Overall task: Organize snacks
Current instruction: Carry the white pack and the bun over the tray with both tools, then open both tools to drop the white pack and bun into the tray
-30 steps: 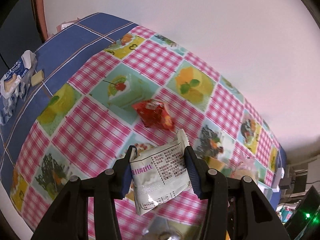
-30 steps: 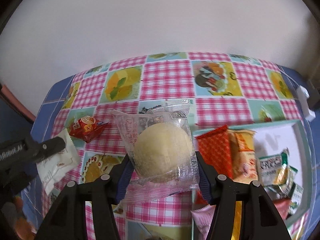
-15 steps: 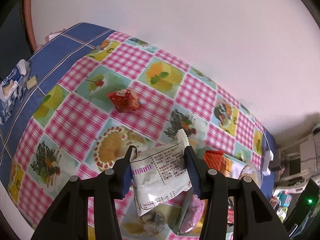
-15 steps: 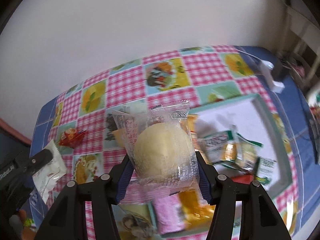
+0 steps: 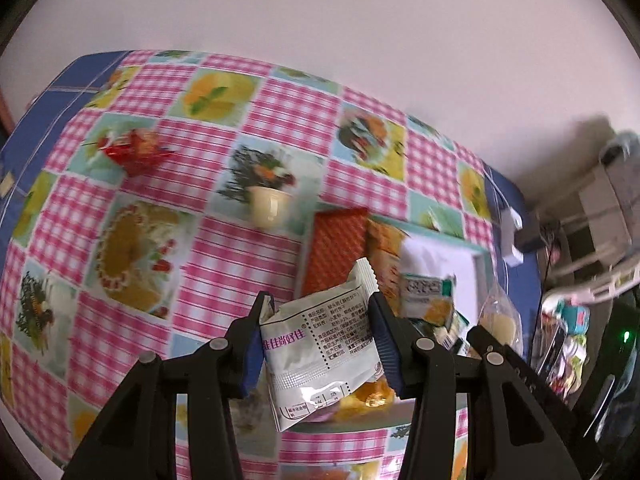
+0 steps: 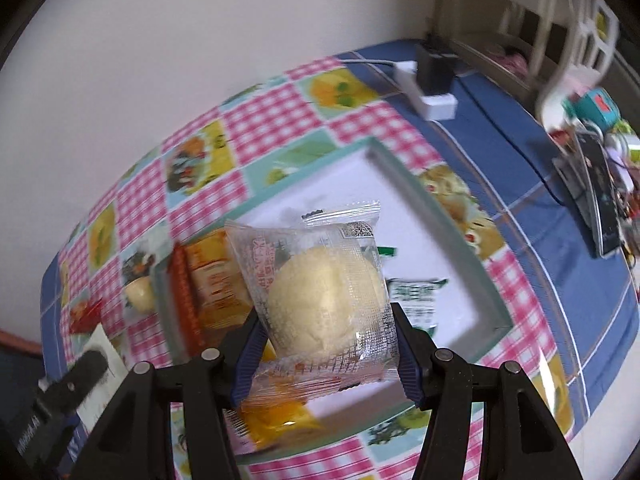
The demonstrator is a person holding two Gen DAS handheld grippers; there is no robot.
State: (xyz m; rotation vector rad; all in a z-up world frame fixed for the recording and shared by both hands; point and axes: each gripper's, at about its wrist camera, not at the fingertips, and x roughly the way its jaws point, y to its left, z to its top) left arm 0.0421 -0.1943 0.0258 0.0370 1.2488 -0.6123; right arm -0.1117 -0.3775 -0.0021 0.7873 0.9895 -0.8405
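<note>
My left gripper (image 5: 320, 332) is shut on a white snack packet (image 5: 320, 348) with printed text, held above the near left part of a white tray with a teal rim (image 5: 478, 256). My right gripper (image 6: 326, 344) is shut on a clear-wrapped round bun (image 6: 324, 296), held over the tray (image 6: 456, 240); the bun also shows in the left wrist view (image 5: 500, 322). The tray holds an orange packet (image 5: 336, 248), a green and white packet (image 5: 426, 296) and other snacks. A red snack packet (image 5: 136, 152) lies on the checked tablecloth at the left.
A white power strip (image 6: 424, 92) with a black plug lies on the blue cloth behind the tray. Cluttered items (image 6: 600, 152) sit at the far right. A white wall runs behind the table. The left gripper shows at the lower left of the right wrist view (image 6: 80, 376).
Both grippers have moved right with their packets, from over the tablecloth to over the tray. The red packet has slid to the left of the left wrist view.
</note>
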